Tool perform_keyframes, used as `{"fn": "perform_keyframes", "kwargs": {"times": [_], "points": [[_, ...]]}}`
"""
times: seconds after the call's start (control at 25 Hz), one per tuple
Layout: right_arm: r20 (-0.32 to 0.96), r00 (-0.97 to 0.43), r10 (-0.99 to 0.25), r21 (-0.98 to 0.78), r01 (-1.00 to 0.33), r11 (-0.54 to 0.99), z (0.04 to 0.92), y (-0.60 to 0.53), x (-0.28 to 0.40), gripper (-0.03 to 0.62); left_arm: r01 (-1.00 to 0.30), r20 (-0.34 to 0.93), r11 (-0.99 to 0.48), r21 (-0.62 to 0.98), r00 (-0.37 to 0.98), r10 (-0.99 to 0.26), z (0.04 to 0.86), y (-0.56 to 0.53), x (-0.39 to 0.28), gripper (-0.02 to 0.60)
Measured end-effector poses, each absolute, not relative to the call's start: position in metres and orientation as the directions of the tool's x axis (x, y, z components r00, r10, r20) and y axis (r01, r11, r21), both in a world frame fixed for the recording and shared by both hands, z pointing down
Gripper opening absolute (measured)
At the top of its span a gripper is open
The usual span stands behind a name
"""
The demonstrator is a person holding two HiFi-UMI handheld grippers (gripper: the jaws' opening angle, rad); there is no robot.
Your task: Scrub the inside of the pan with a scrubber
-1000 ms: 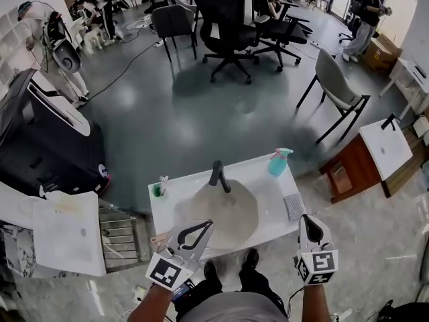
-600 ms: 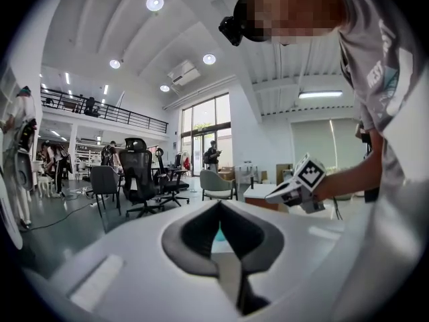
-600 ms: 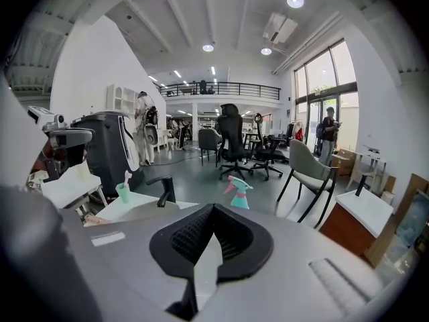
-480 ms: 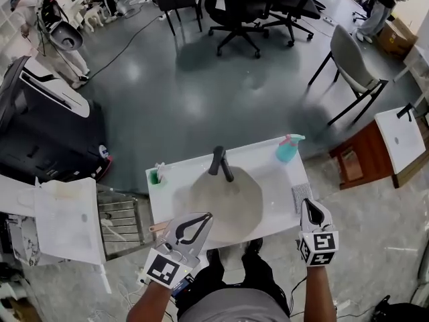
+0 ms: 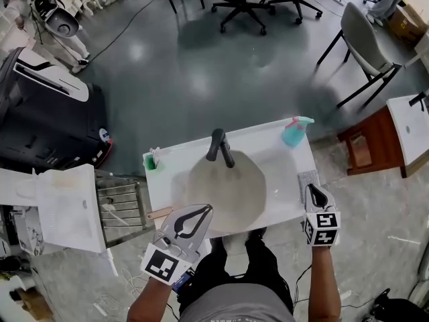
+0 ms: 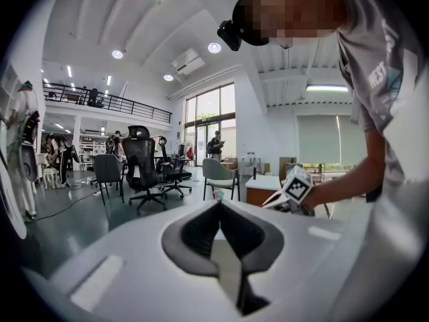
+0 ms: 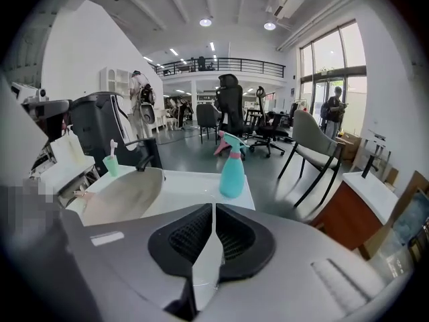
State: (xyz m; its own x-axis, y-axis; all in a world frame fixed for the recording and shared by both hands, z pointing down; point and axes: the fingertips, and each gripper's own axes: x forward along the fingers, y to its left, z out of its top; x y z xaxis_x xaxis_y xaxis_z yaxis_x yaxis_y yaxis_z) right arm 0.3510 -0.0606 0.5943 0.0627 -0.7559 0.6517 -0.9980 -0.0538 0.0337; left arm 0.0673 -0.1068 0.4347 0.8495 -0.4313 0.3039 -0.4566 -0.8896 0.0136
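Just above the right tool (image 5: 314, 192) in the frame, whose empty jaws are only now opening, the grey scrubber (image 5: 307, 178) lies at the worktop's (image 5: 275, 173) right edge, far nearer it than the closed, empty left tool (image 5: 208, 209) at the pan's (image 5: 224, 193) lower-left rim.

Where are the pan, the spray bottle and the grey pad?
pan (image 5: 226, 192), head view, middle of its inside.
spray bottle (image 5: 292, 137), head view, teal body.
grey pad (image 5: 305, 178), head view, its top face.
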Motion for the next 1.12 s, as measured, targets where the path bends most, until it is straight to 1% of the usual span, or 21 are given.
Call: {"fn": "perform_keyframes", "kwargs": {"times": [0.28, 0.68, 0.96, 1.12], "points": [[0.728, 0.055, -0.683, 0.026, -0.998, -0.052, 0.649, -0.057, 0.368, 0.040, -0.465, 0.327, -0.885, 0.020, 0.839, -0.434, 0.451, -0.108, 0.073, 0.002], [0.805, 0.019, -0.593, -0.004, -0.999, -0.038, 0.705, -0.048, 0.376, 0.085, -0.470, 0.368, -0.882, 0.024, 0.825, -0.430, 0.467, -0.108, 0.076, 0.002], [0.851, 0.026, -0.525, 0.006, -0.999, -0.041, 0.737, -0.037, 0.383, 0.155, -0.453, 0.356, -0.891, 0.005, 0.834, -0.422, 0.472, -0.110, 0.080, 0.002], [0.852, 0.053, -0.520, 0.040, -0.999, -0.035, 0.740, -0.037, 0.383, 0.149, -0.456, 0.354, -0.890, 0.007, 0.833, -0.424, 0.472, -0.111, 0.075, 0.002]]}}
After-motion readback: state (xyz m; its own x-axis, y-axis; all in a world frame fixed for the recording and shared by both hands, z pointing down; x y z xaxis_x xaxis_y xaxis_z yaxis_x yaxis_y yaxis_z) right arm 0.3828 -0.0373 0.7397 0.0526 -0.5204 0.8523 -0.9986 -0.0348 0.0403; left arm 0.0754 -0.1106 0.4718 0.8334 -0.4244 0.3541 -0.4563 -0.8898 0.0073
